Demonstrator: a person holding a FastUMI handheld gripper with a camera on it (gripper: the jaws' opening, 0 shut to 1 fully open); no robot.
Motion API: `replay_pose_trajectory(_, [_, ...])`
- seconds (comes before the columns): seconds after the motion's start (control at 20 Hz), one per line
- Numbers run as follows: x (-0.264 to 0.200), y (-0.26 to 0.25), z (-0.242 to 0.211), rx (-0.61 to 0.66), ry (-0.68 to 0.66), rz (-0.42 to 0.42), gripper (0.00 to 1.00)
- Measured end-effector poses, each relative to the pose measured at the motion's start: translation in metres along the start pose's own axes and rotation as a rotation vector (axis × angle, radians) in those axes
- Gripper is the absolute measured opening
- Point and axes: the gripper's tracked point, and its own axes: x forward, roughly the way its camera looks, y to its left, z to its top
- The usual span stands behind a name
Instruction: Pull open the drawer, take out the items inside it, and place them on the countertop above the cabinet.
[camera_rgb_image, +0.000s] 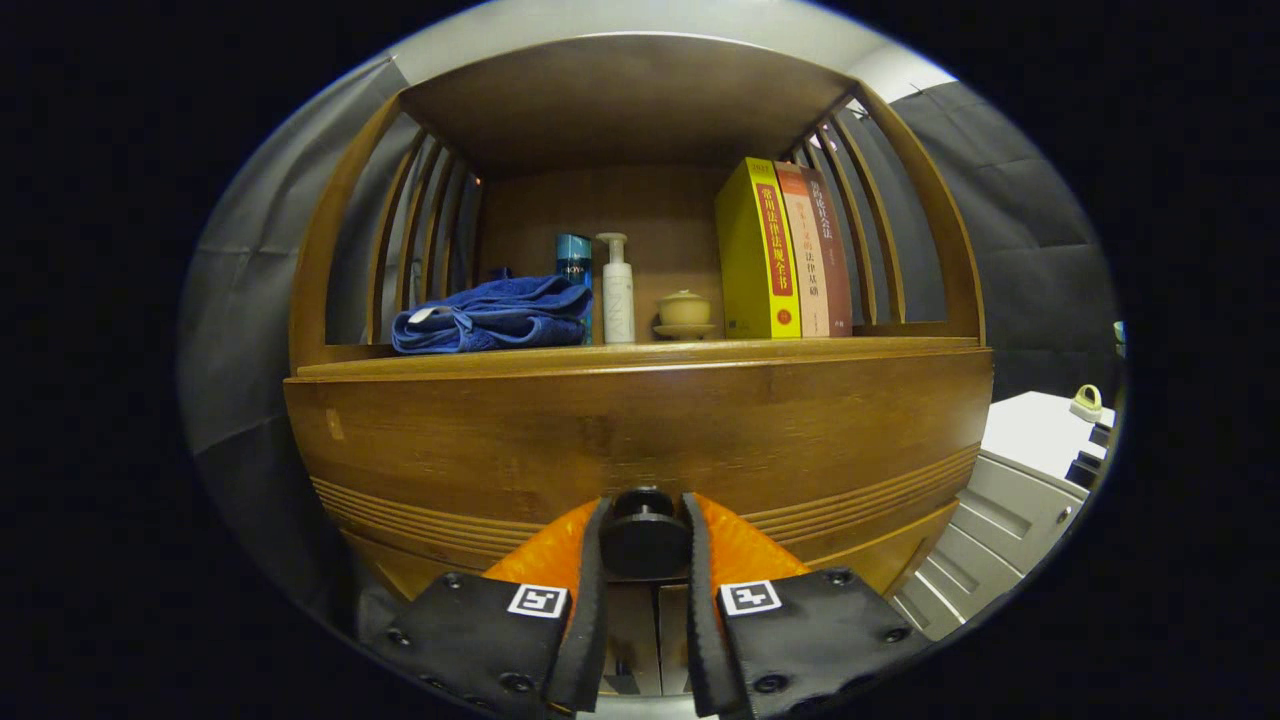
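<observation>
At drawer front (640, 430), lower centre: gripper (645, 535) clamped on black round knob (643, 535), one finger pad against each side of it. Drawer appears closed or barely started; front sits flush below counter (640, 355) edge, interior and contents hidden. Judged progress: grasp made, pull not yet shown; removal of items and placement on counter all outstanding.

Materials and shapes:
- Drawer front: brown varnished wood, smooth, with grooved horizontal lines along lower edge.
- Knob: matte black, disc-like, on short stem.
- Gripper fingers (740, 550): orange bodies with black pads, square black-and-white markers on black mounting plates.
- Counter surface, already carrying: folded blue towel (490, 318), soft and creased; white pump bottle (617, 292); blue cylindrical container (573, 258) behind towel; small beige lidded cup (685, 312) on saucer; upright books (785, 250), yellow and reddish spines.
- Slatted wooden side rails and top board enclosing counter space.

Free counter room for items: mainly between towel and books, limited.
</observation>
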Motion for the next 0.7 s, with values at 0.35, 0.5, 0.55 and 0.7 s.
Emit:
replay_pose_trajectory(0.35, [-0.024,-0.002,-0.005,0.04,0.037,-0.002,0.37])
replay_pose_trajectory(0.5, [-0.053,-0.004,-0.007,0.056,0.04,-0.001,0.37])
replay_pose_trajectory(0.55, [-0.065,-0.004,-0.008,0.059,0.04,0.0,0.37])
replay_pose_trajectory(0.7, [-0.095,-0.006,-0.011,0.027,0.034,0.003,0.37])
